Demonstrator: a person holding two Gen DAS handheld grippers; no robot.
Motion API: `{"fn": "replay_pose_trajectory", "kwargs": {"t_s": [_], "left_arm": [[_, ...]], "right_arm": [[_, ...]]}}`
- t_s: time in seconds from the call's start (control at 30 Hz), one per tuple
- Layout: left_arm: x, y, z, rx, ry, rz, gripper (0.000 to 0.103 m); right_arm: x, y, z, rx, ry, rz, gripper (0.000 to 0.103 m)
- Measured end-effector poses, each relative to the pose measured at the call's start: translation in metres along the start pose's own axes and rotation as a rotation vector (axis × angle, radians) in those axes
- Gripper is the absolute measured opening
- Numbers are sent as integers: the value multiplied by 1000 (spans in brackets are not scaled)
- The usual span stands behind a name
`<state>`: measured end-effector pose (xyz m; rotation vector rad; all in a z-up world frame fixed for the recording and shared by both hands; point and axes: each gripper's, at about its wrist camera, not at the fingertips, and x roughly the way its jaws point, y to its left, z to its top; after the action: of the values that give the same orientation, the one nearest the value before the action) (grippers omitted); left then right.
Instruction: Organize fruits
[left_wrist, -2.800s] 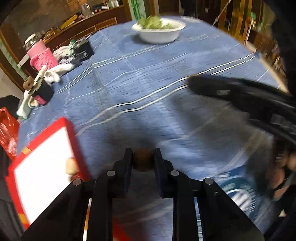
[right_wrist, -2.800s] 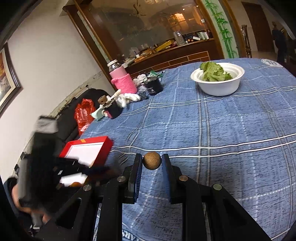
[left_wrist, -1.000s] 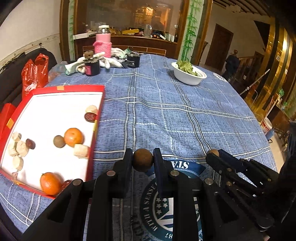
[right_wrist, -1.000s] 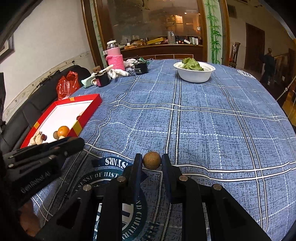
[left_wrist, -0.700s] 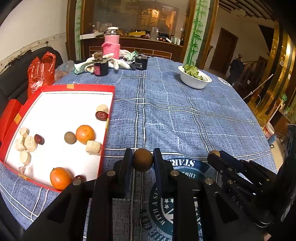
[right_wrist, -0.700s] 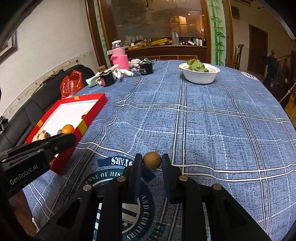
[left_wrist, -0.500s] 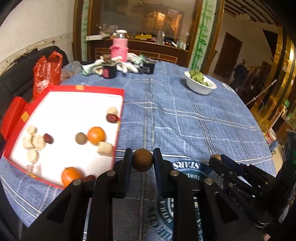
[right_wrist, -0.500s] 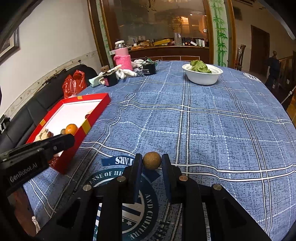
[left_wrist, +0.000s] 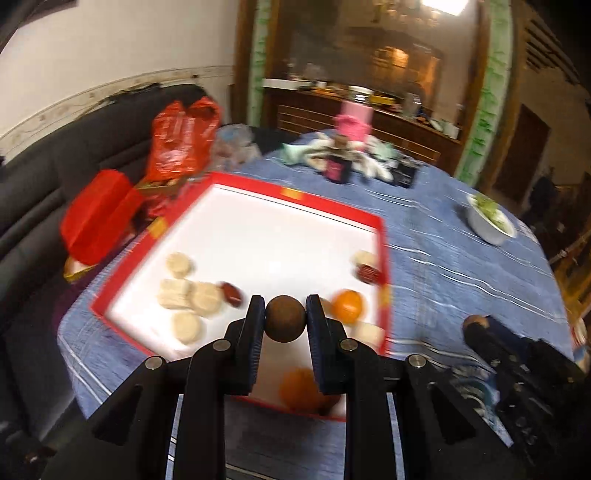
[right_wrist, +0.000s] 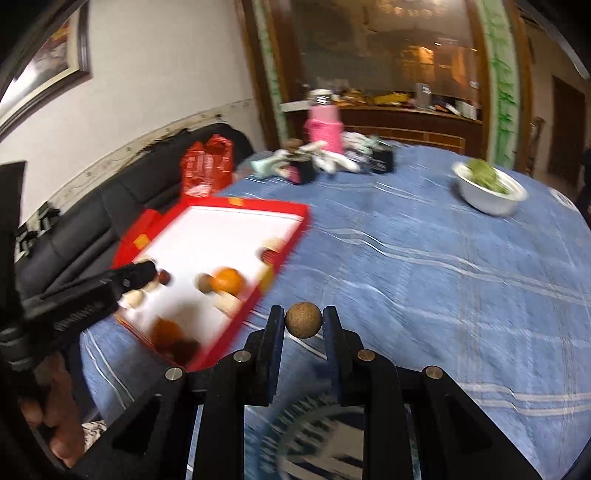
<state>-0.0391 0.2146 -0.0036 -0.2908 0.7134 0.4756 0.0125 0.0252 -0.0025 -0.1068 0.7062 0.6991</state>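
Moved: both views now sit closer to the tray than a second ago; left fingers hang over its near edge.
Counter (right_wrist: 443, 266): blue checked cloth.
Tray (left_wrist: 382, 236): red rim, white floor, at counter's left edge.
Oranges (left_wrist: 347, 305): inside tray, among pale pieces.
Left fingers (left_wrist: 285, 319): clamped on dark brown ball (left_wrist: 285, 319).
Right fingers (right_wrist: 303, 320): clamped on tan ball (right_wrist: 303, 320), over cloth beside tray.
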Motion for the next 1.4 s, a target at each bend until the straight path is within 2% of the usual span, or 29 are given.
{"fn": "replay_pose_trajectory", "kwargs": {"t_s": [0.2, 0.4, 0.83, 1.4], "left_arm": [[22, 25, 16, -35, 6, 71, 20], [35, 36, 27, -52, 8, 91, 20], [59, 52, 38, -67, 31, 127, 20], [85, 55, 57, -51, 55, 146, 21]], "right_arm": [[30, 45, 32, -78, -4, 60, 21], [62, 65, 45, -94, 24, 74, 21], [107, 78, 56, -97, 84, 78, 21], [138, 76, 70, -100, 122, 58, 21]]}}
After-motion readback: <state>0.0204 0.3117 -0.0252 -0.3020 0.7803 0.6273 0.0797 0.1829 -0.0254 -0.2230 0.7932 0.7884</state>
